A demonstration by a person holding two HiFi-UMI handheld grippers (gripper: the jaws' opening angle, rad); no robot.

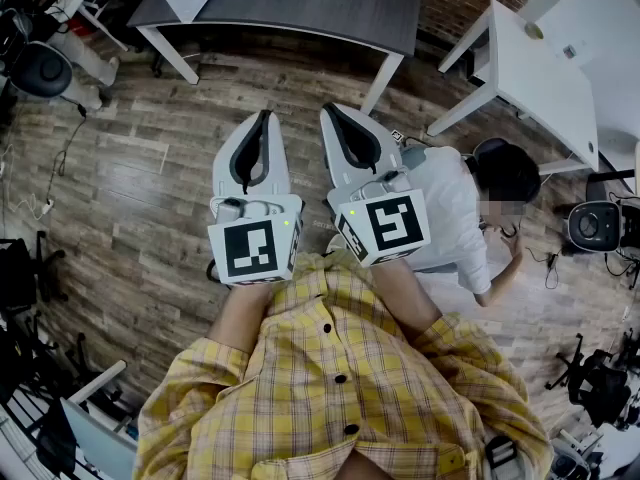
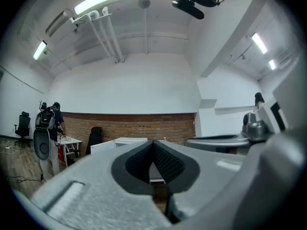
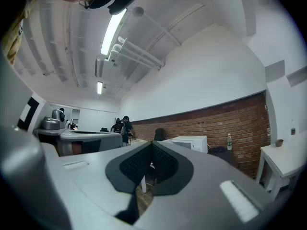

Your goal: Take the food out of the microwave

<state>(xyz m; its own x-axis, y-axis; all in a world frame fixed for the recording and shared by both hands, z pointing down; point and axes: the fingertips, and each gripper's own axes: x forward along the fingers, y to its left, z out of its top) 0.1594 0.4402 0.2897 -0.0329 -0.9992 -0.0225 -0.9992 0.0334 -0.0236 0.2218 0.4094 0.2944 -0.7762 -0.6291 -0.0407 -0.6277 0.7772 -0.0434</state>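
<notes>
My left gripper (image 1: 262,118) and right gripper (image 1: 334,111) are held side by side at chest height, pointing level over a wooden floor. Both are shut, pads touching, with nothing between them. The left gripper view looks along its closed gripper (image 2: 153,143) toward a brick wall and a white box-like appliance (image 2: 119,142). Past the closed gripper (image 3: 152,144) in the right gripper view, a white microwave (image 3: 190,142) stands far off by the brick wall. No food is in view.
A dark table (image 1: 300,3) stands ahead and a white table (image 1: 540,68) at the right. A person in a white shirt (image 1: 450,208) crouches on the floor close to my right. Chairs and cables line the left side. A person with a backpack (image 2: 48,121) stands far left.
</notes>
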